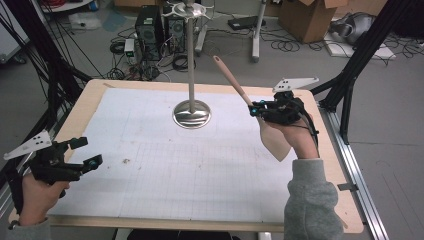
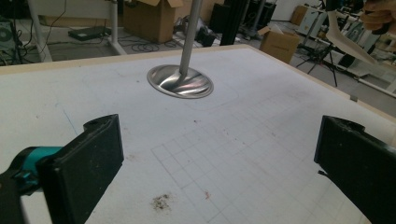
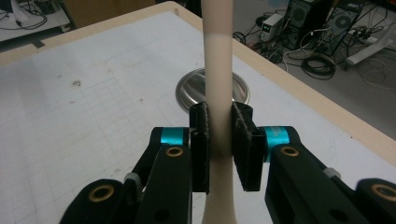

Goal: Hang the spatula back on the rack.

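The right gripper [image 1: 258, 111] is clamped on a smooth cream spatula [image 1: 272, 137], raised at three o'clock of the steel stand [image 1: 191, 114]. The left gripper [image 1: 85, 152], jaws apart, sits near the table's [image 1: 330, 145] nine o'clock edge.

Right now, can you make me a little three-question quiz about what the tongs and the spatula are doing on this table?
1. True or false: the right tongs are shut on the spatula.
2. Which part of the spatula points up and away from the table? A) its wide blade B) its thin handle
3. What stands on the round shiny base in the middle of the table?

Key
1. True: both pads press the spatula's neck in the right gripper view.
2. B: the handle slants upward, the blade hangs below the hand.
3. A tall metal pole. The left tongs stand open with nothing between them.
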Demonstrator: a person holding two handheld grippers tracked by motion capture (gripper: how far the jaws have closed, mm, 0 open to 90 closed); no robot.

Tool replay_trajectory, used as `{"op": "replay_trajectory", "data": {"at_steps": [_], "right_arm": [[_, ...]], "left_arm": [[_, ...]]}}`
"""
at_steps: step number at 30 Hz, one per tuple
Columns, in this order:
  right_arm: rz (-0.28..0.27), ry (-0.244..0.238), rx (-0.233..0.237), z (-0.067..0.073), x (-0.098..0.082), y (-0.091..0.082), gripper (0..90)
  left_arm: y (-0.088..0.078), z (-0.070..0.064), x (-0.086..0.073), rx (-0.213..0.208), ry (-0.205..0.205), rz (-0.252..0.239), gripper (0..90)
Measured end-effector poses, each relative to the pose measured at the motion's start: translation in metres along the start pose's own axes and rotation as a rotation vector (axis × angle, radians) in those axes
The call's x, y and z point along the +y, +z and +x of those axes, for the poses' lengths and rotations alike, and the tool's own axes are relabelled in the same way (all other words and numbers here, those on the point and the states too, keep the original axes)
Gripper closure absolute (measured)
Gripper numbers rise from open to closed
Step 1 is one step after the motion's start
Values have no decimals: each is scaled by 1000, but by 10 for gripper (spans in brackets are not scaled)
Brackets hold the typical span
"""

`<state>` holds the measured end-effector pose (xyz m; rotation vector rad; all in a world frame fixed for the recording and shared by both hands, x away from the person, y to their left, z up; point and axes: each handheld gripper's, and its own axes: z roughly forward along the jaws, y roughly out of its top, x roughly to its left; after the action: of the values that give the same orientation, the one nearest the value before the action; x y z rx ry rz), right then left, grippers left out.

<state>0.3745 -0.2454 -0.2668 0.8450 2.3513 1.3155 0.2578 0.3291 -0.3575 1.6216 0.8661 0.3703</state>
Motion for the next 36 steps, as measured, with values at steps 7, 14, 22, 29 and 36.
{"op": "replay_trajectory", "data": {"at_steps": [7,14,22,29,36], "right_arm": [[-11,-6,7,-7,9,-5,789],[-26,-19,7,-9,25,-11,789],[-23,-32,16,-6,44,-11,789],[-34,-35,22,-9,57,-12,789],[-51,-38,27,-13,66,-15,789]], "left_arm": [[-1,6,-3,4,-19,3,18],[-5,10,-3,10,-29,-4,17],[-9,13,-3,5,-40,-20,17],[-14,17,-3,11,-52,-35,18],[-14,19,-5,16,-63,-35,18]]}}
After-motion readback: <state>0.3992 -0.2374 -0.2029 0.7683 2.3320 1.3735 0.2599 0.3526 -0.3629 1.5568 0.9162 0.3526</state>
